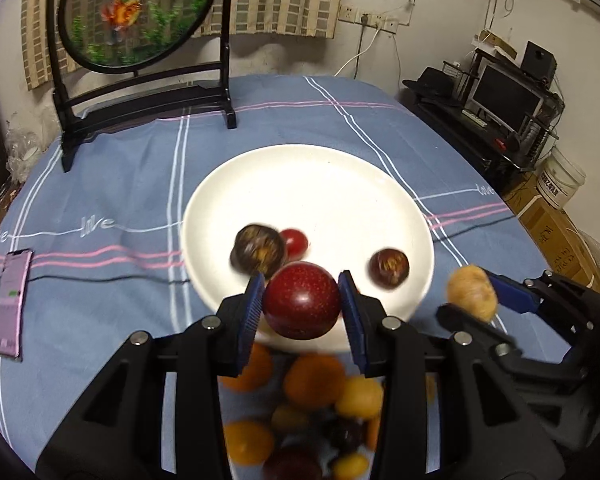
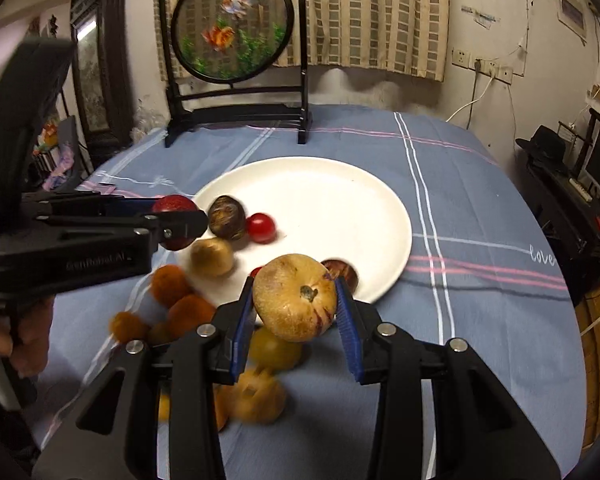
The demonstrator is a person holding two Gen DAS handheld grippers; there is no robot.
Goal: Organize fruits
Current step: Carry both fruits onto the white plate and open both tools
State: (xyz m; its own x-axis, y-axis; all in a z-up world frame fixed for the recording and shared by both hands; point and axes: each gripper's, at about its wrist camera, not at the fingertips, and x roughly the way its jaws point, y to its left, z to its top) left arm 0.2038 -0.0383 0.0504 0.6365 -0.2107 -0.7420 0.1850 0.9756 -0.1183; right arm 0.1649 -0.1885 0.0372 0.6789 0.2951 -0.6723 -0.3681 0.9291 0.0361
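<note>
My left gripper is shut on a dark red plum and holds it above the near rim of the white plate. My right gripper is shut on a tan round fruit, also over the plate's near rim. On the plate lie two dark brown fruits and a small red tomato. The right gripper with its tan fruit shows at the right of the left wrist view. The left gripper with the plum shows at the left of the right wrist view.
A pile of orange, yellow and dark fruits lies on the blue plaid cloth in front of the plate. A round fish picture on a black stand stands at the back. A pink phone lies at the left. A desk with a monitor is to the right.
</note>
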